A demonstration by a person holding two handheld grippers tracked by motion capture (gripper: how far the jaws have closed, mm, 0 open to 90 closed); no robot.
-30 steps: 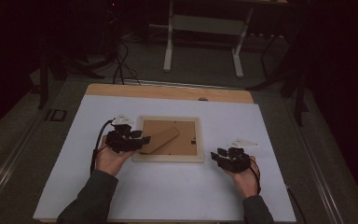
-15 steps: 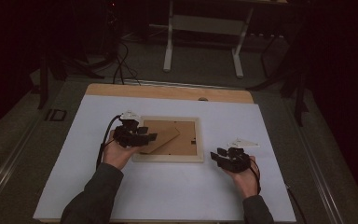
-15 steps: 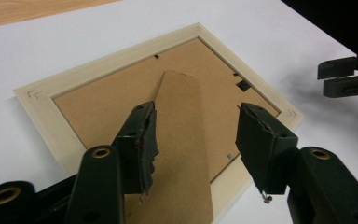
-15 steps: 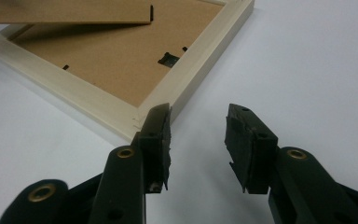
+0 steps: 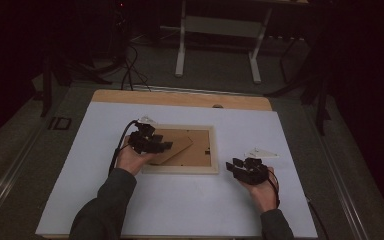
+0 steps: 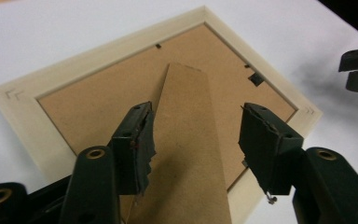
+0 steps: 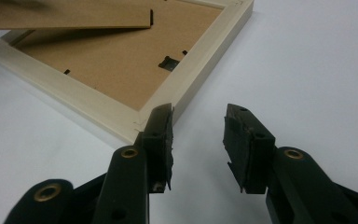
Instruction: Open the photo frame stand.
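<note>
Currently, step in hand: the left gripper (image 6: 193,140) works at the cardboard stand (image 6: 186,154) on the back of the picture frame (image 5: 180,148).
Frame: it lies face down on the white table cover (image 5: 130,210), near the middle, backing board (image 6: 98,102) up.
Left jaws: they have just been opening and now stand apart, one to each side of the stand, neither pad pressing on it.
Right gripper (image 7: 198,140): jaws released with nothing between them, resting just off the frame's near corner (image 7: 137,123).
Doing it well: close squarely on the stand's edges (thin card bends easily), and steady the frame with the right gripper.
Contents: the frame's recess holds the backing board, kept in by small dark tabs (image 7: 169,62).
</note>
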